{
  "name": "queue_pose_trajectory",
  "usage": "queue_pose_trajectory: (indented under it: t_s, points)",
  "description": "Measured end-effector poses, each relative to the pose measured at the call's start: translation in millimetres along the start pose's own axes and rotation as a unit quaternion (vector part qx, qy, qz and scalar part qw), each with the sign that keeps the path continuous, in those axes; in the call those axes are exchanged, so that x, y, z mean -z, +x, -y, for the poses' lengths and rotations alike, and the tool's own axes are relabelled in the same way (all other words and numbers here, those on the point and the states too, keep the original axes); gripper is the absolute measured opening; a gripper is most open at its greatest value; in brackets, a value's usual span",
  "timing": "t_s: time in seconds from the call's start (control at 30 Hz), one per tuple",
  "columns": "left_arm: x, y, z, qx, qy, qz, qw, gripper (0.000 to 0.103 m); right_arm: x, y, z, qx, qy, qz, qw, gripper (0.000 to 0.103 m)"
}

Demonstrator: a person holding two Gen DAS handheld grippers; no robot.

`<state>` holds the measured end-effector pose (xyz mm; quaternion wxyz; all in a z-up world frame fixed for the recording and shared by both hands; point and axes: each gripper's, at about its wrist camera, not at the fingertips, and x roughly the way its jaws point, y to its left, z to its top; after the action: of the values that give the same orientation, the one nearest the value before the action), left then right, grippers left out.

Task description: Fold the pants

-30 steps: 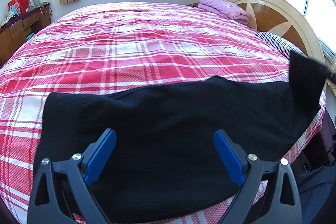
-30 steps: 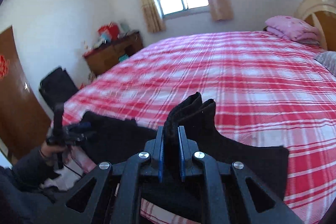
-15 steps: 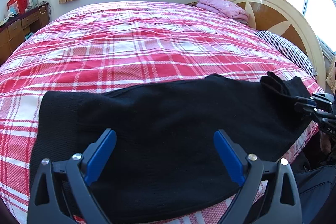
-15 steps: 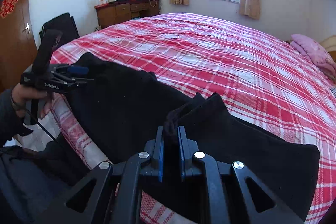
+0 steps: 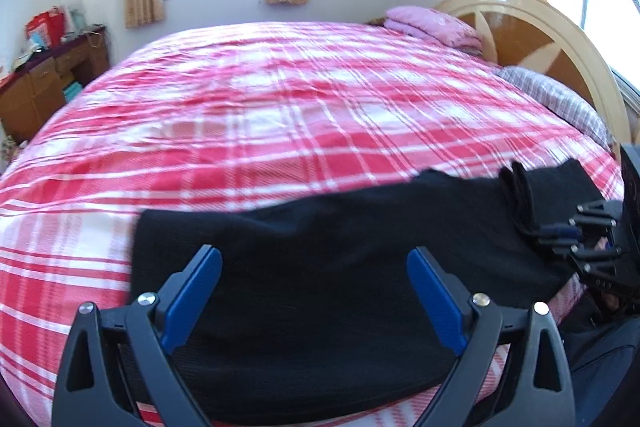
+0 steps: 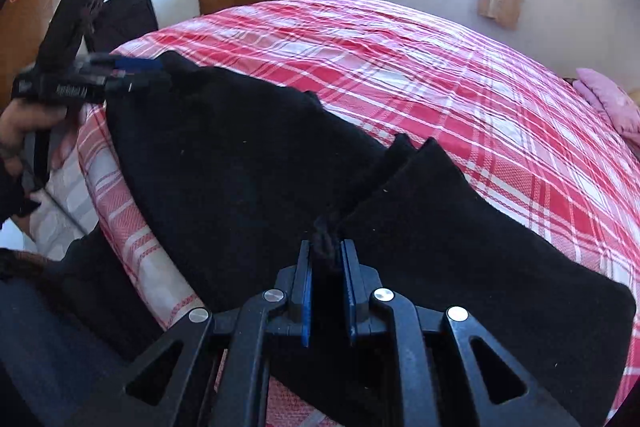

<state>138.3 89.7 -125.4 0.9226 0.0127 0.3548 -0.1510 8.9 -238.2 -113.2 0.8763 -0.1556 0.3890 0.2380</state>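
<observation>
Black pants (image 6: 248, 163): lying along bed (image 6: 420, 67) near edge. Right claw (image 6: 326, 287), now lowered, loosening around bunched cuff; fold being laid down. Left claw (image 5: 316, 291) hovering wide, empty.

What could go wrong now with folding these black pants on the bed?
1. The right gripper has its jaws opening on a bunched fold of the black pants; the fold may spring back or land crooked.
2. The pants lie near the edge of the plaid bedspread, so they could slide off.
3. The left gripper is open above the cloth, holding nothing down, so the layers may shift.
</observation>
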Motion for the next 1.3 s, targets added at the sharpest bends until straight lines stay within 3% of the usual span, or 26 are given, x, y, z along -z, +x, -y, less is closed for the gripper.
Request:
queue_pose_trajectory:
  t_s: [0.2,0.33,0.5,0.67,0.77,0.87,0.9,0.97,1.07,1.3]
  points:
    - [-1.7,-9.3,-47.7,-0.038,-0.048,0.017,0.9980,0.097,-0.1,-3.6,4.8,-0.015,0.011,-0.009,1.000,0.017]
    - [9.3,1.5,-71.2,-0.022,-0.090,-0.002,0.9957,0.097,-5.5,-17.1,11.4,-0.034,0.031,0.008,0.999,0.042]
    - [18.1,12.5,-84.7,-0.006,-0.117,-0.010,0.9930,0.097,-17.4,-33.6,16.6,-0.050,0.055,0.033,0.997,0.042]
    - [20.5,16.4,-83.4,0.003,-0.123,-0.005,0.9924,0.097,-32.0,-1.2,41.8,-0.031,0.133,-0.010,0.991,0.042]
    - [21.2,19.7,-78.0,0.002,-0.114,-0.006,0.9934,0.098,-35.1,22.3,45.1,0.016,0.154,-0.045,0.987,0.042]
    - [22.3,24.2,-68.8,-0.009,-0.086,-0.010,0.9962,0.101,-36.0,27.1,40.7,0.040,0.153,-0.042,0.986,0.042]
    - [22.7,25.9,-65.0,-0.014,-0.076,-0.013,0.9969,0.101,-36.6,27.8,39.8,0.044,0.156,-0.042,0.986,0.041]
    - [23.7,26.2,-62.7,-0.010,-0.066,-0.015,0.9976,0.101,-37.3,27.9,38.5,0.053,0.153,-0.045,0.986,0.023]
    - [23.8,26.2,-63.9,-0.002,-0.068,-0.013,0.9976,0.102,-37.2,22.9,42.7,0.044,0.161,-0.038,0.985,0.012]
    - [24.6,25.8,-66.2,0.014,-0.070,-0.014,0.9974,0.100,-41.9,12.9,19.5,0.011,0.119,-0.017,0.993,0.011]
